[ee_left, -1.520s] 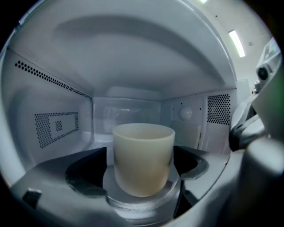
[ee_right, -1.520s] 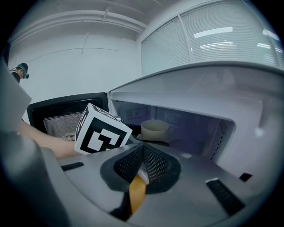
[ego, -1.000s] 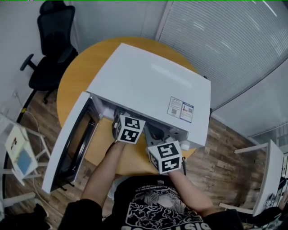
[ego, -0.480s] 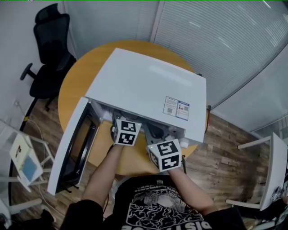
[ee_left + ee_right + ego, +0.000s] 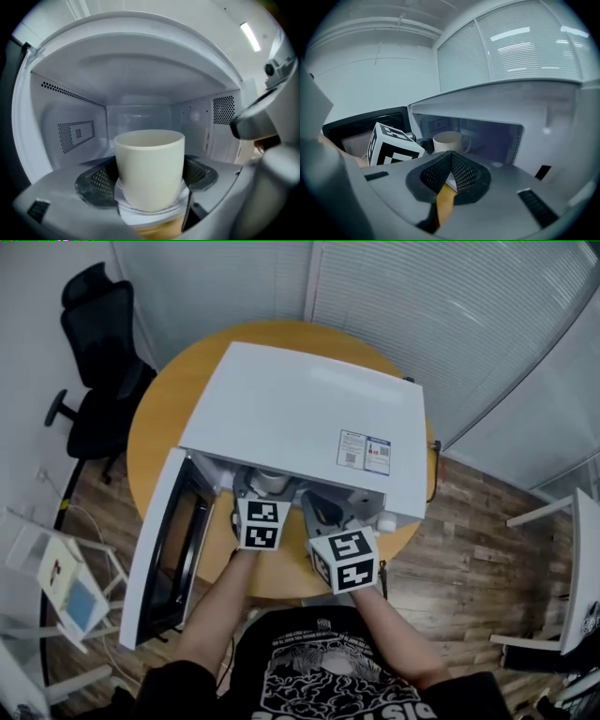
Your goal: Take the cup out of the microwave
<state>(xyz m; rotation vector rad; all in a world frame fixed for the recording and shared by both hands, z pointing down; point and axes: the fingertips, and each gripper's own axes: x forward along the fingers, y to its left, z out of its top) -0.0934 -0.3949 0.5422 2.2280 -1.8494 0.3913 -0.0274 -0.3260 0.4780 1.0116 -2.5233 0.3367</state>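
Note:
A cream cup [image 5: 150, 168] stands upright at the mouth of the white microwave [image 5: 300, 409], over the glass turntable's rim. My left gripper [image 5: 150, 180] has a dark pad pressed on each side of the cup. From above, the cup's rim [image 5: 272, 481] shows just past the microwave's top edge, ahead of the left marker cube [image 5: 261, 524]. My right gripper [image 5: 451, 161] hovers outside the opening to the right with its pads meeting and nothing between them. In the right gripper view the cup [image 5: 447, 142] sits just beyond the left cube [image 5: 391, 145].
The microwave door [image 5: 173, 559] hangs wide open to the left. The microwave covers most of a round wooden table [image 5: 164, 409]. A black office chair [image 5: 94, 362] stands behind it, a white stand [image 5: 56, 577] at the left and a white table [image 5: 577, 568] at the right.
The left gripper has drawn back a little from the microwave's cavity, and the cup's rim now shows at the opening. The right gripper has stayed about where it was.

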